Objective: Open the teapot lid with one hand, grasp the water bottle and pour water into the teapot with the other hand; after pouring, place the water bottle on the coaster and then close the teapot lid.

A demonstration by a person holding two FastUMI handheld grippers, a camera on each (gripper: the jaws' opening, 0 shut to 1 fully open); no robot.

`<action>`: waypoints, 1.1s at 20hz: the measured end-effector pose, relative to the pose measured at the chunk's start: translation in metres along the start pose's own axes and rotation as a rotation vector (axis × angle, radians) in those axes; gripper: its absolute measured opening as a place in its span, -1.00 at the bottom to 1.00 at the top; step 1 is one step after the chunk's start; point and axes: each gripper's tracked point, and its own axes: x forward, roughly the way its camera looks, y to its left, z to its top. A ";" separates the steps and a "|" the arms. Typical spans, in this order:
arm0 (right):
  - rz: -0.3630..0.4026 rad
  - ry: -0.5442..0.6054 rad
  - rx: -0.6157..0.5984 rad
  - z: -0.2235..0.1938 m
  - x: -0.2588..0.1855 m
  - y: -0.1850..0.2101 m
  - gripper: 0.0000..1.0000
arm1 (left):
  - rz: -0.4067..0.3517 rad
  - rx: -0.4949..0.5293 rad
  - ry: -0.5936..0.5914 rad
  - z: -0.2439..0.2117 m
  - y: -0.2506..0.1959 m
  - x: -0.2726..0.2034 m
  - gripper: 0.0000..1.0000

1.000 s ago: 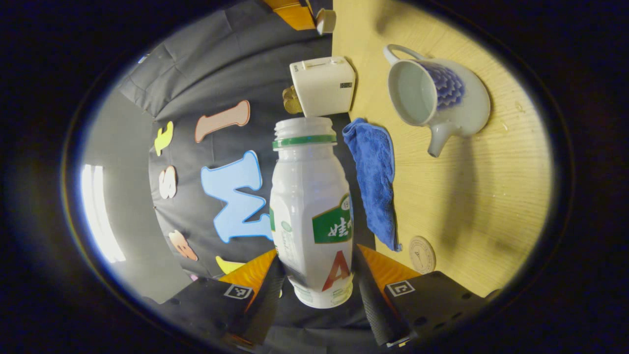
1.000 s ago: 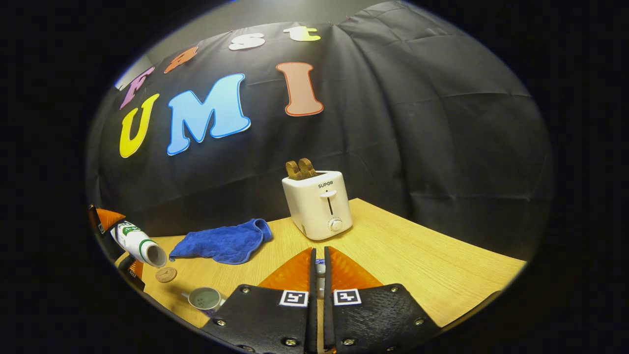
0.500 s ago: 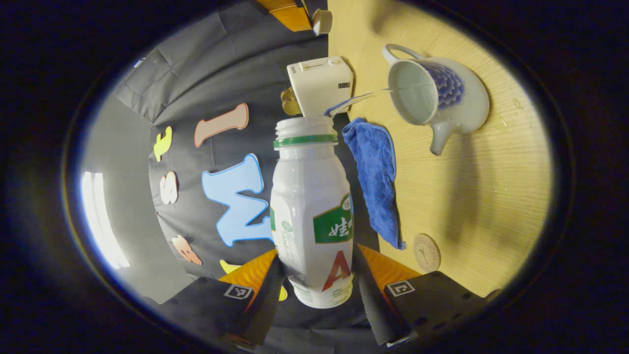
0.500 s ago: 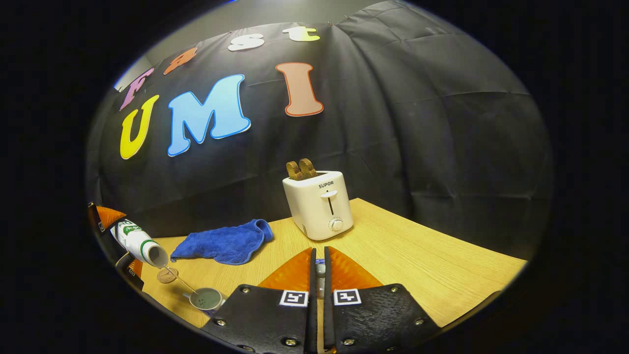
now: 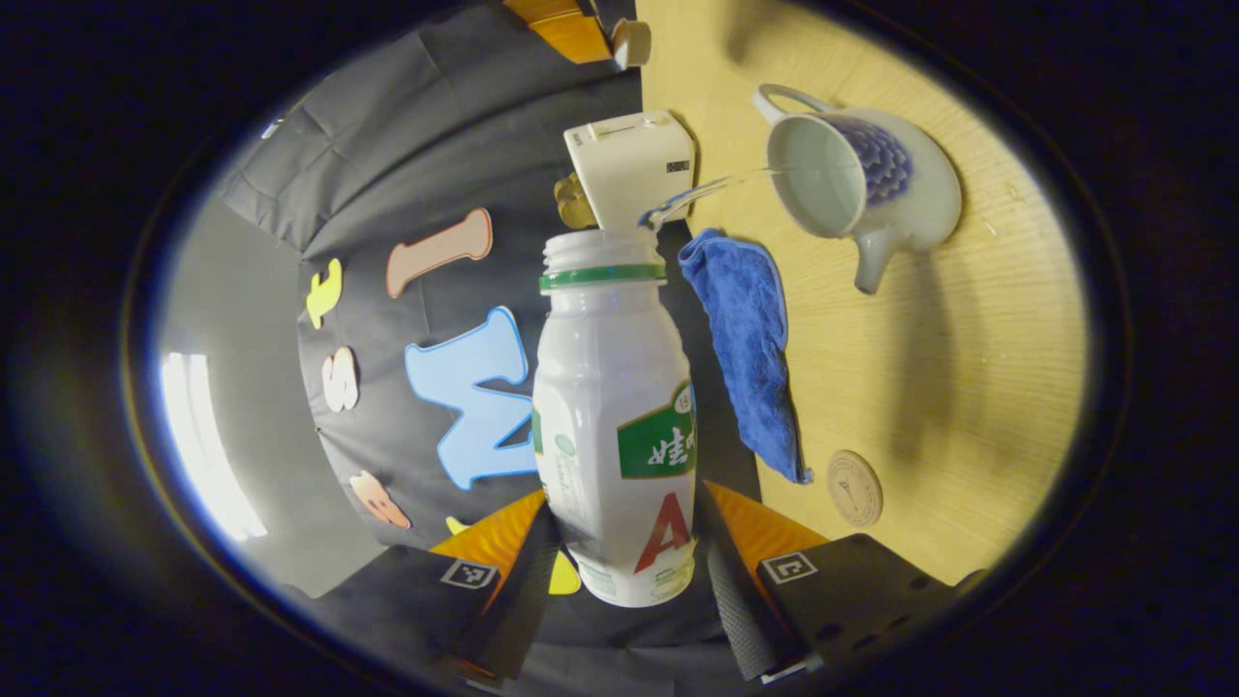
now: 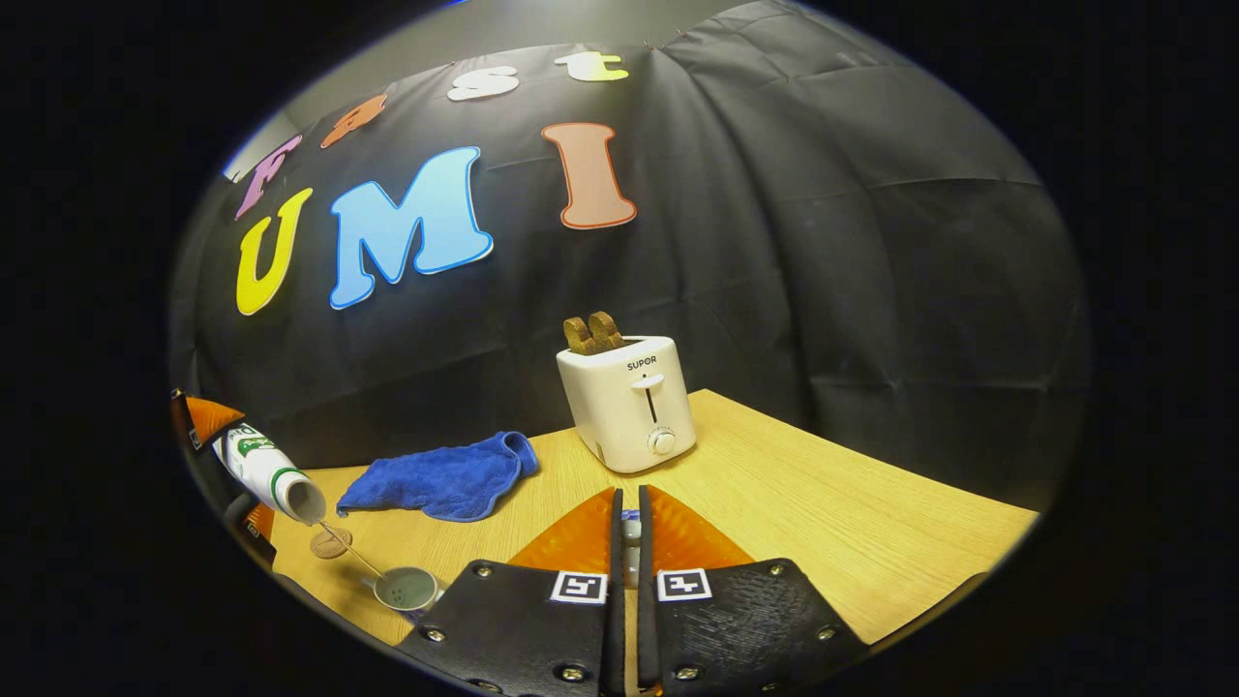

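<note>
My left gripper point(image 5: 627, 523) is shut on a white water bottle point(image 5: 615, 416) with a green neck ring, held tilted with its mouth uncapped. A thin stream of water runs from the mouth into the open blue-and-white teapot point(image 5: 871, 184) on the wooden table. The right gripper view shows the bottle point(image 6: 263, 469) at far left, pouring into the teapot point(image 6: 407, 589). My right gripper point(image 6: 629, 508) is shut on the small teapot lid point(image 6: 630, 530), held above the table away from the pot. The round coaster point(image 5: 855, 487) lies bare beside the cloth, near the bottle's base.
A blue cloth point(image 5: 750, 348) lies crumpled between coaster and toaster. A white toaster point(image 6: 629, 402) with bread in its slots stands at the back of the table point(image 6: 823, 523). The black cloth wall closes the far side.
One second ago no water flowed; a stream started half a second ago and still runs into the teapot. The bottle has tipped slightly further. The right gripper with the lid has stayed put.
</note>
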 end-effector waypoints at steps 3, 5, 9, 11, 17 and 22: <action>0.001 0.000 0.001 0.001 0.001 0.000 -0.90 | 0.002 0.012 -0.001 0.000 0.002 0.000 0.82; 0.002 0.001 0.003 0.000 0.001 0.000 -0.90 | 0.004 0.023 -0.001 0.000 0.003 0.000 0.82; 0.003 0.002 0.002 0.000 0.000 0.000 -0.91 | 0.007 0.044 -0.008 0.001 0.005 0.000 0.68; 0.003 0.000 0.003 0.001 0.000 0.000 -0.91 | 0.008 0.054 -0.010 0.000 0.005 0.000 0.82; 0.004 0.002 0.003 0.001 0.000 0.000 -0.90 | 0.009 0.084 -0.018 0.002 0.007 0.001 0.82; 0.004 0.003 0.005 0.000 0.000 -0.001 -0.90 | 0.012 0.114 -0.019 0.002 0.008 0.001 0.68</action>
